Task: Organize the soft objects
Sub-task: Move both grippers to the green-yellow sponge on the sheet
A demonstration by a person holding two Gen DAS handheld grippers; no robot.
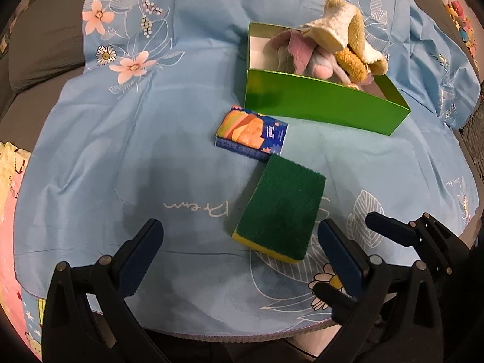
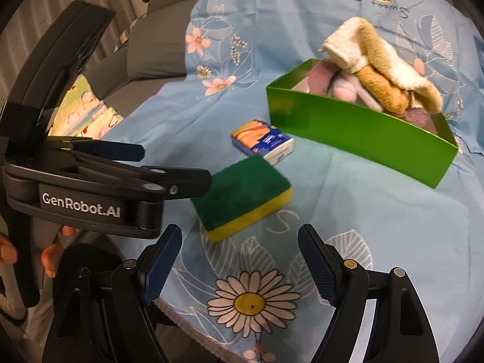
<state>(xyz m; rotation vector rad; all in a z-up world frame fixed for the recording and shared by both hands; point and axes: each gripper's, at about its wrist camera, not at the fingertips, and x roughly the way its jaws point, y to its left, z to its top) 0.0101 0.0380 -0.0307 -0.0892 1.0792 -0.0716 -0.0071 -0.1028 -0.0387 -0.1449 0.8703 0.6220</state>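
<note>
Both tongs empty; green box (image 1: 320,106) holds cloths (image 1: 341,48).

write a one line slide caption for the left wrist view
Open left gripper above a green-topped sponge and tissue pack, with a green box of soft toys beyond.

A: Left wrist view – sits behind its own gripper (image 1: 240,236), tilted steeply down at the blue cloth (image 1: 121,151); sponge (image 1: 279,208) close ahead, green box (image 1: 320,104) beyond

B: Right wrist view – same kind of mount, gripper (image 2: 240,257) low in frame, looking down from further right; left gripper (image 2: 136,163) juts in at left

A: Shared – sponge (image 2: 242,193), tissue pack (image 1: 251,134), box (image 2: 357,133), cloth (image 2: 363,227)
</note>
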